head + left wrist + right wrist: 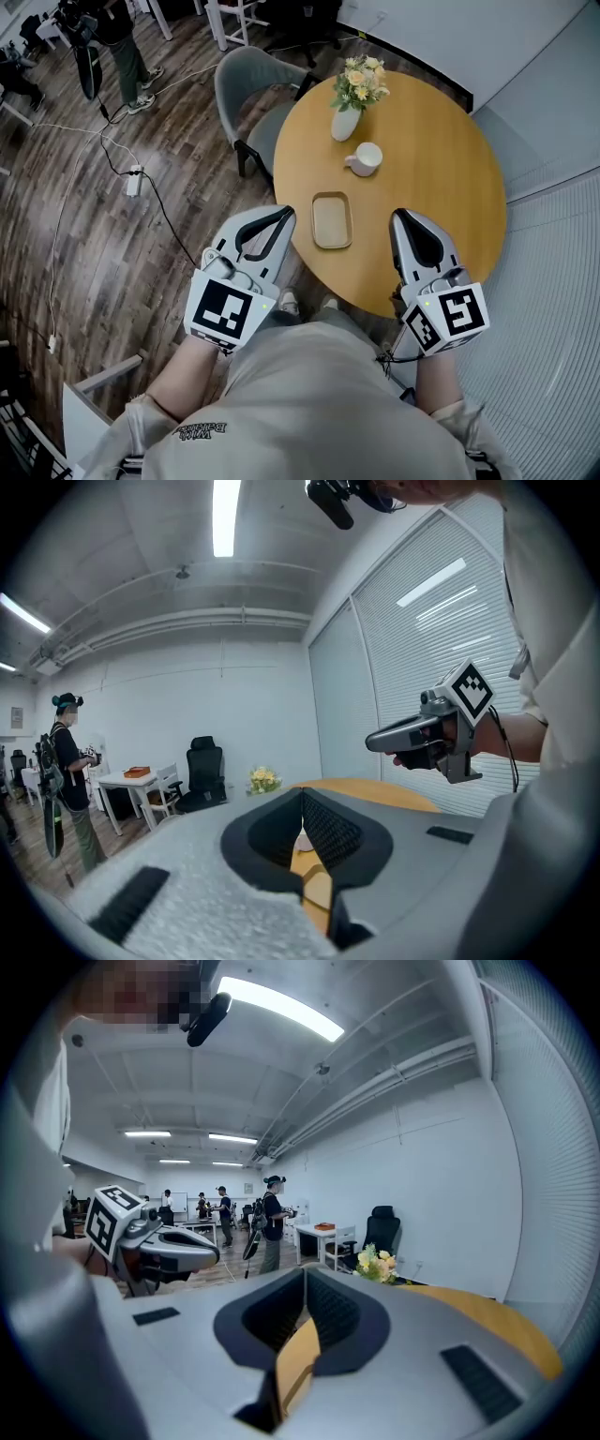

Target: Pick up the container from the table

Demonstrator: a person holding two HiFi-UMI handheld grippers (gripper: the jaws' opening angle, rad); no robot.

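Pickup not begun: the shallow tan rectangular container [332,220] lies ungrasped on the round wooden tabletop [441,169] between my left gripper [278,221] and right gripper [404,223], both clenched empty.

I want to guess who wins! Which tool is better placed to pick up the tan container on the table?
Probably left. The left tool has its tip close beside the container; the right tool sits farther off. Both tools are shut, so either must open first.
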